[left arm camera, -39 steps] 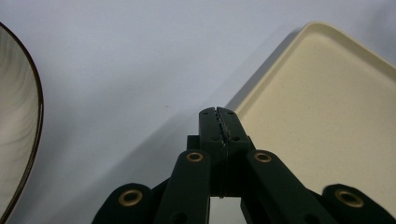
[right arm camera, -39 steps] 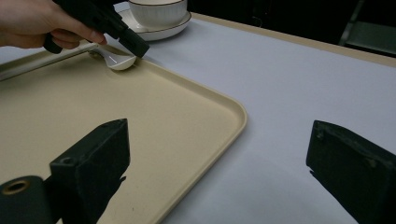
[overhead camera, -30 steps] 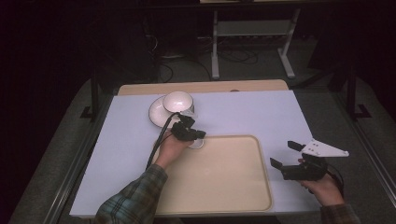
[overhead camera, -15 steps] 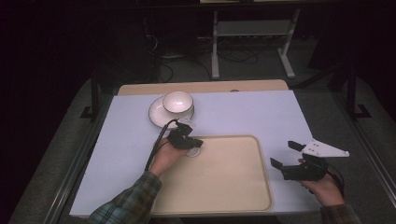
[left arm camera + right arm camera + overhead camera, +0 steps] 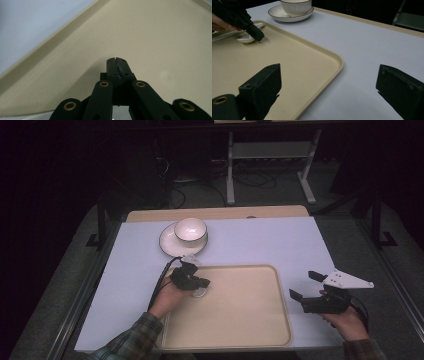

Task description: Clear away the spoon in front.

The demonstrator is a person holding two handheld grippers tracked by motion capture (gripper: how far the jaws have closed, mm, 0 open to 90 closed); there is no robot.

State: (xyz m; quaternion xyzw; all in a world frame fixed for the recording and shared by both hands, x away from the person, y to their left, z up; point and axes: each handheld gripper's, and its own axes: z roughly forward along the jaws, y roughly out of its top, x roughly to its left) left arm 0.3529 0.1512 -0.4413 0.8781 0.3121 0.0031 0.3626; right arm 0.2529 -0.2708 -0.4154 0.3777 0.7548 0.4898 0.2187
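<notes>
While the left tongs (image 5: 199,282) hold the small white ceramic spoon (image 5: 245,38) clamped over the beige plastic tray (image 5: 250,320), lower it flat before releasing, the right tongs (image 5: 307,285) idling wide apart.

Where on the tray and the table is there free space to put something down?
The beige tray is bare from its middle to its right rim. The table is free right of the bowl and saucer, up to its far edge. It is crowded at the tray's far left corner, where the left gripper and a white spoon are.

Left tool (image 5: 192,281) clamped, right tool (image 5: 307,285) agape
</notes>
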